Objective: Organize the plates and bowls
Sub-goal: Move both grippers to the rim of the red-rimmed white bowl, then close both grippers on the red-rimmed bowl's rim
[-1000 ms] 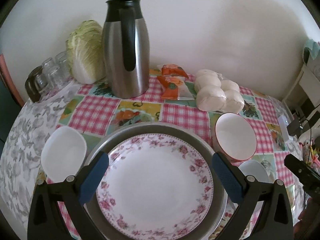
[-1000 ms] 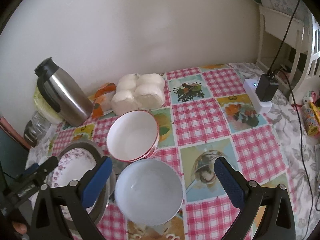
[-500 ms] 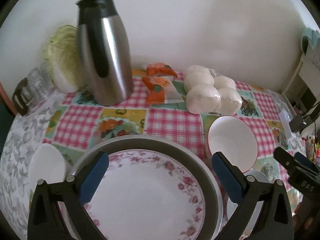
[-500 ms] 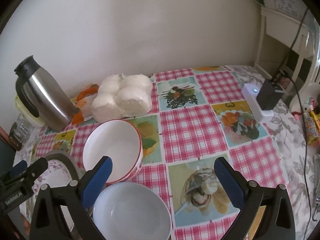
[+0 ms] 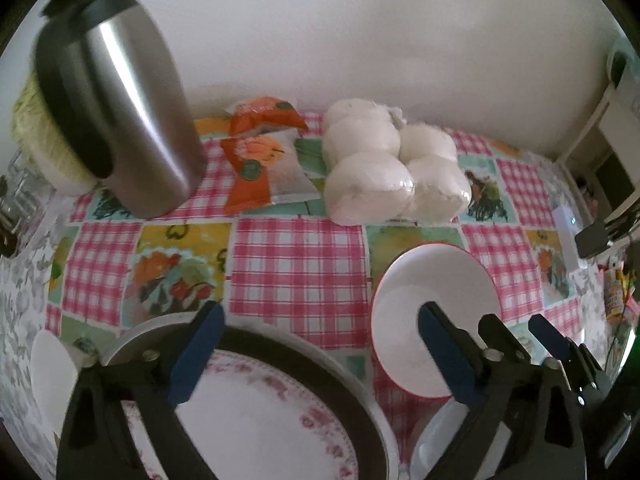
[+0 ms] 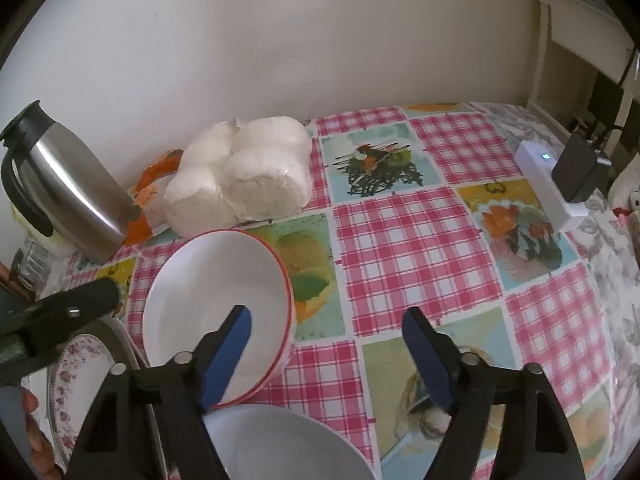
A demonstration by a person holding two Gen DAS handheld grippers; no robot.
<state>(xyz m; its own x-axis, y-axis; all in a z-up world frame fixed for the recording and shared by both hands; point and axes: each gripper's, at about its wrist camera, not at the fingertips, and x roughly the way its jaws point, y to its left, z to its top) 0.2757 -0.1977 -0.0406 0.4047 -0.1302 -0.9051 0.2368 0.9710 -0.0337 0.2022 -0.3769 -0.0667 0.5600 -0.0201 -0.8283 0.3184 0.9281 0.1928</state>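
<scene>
The left tongs (image 5: 316, 350), jaws just narrowed yet parted with nothing gripped, are held over the far rim of the floral plate (image 5: 256, 416) in its dark tray (image 5: 362, 394), while the right tongs (image 6: 326, 350), likewise just narrowed and empty, are set above the near rim of the red-rimmed bowl (image 6: 208, 280) and a plain white bowl (image 6: 280, 444) below. A slip is judged likely if a glazed rim is pinched at an angle, and the two tongs, close together, could be knocked against each other. The plate's near half and most of the white bowl are cut off, and a white dish (image 5: 52, 380) at the worktop (image 5: 298, 264) edge is barely made out.
</scene>
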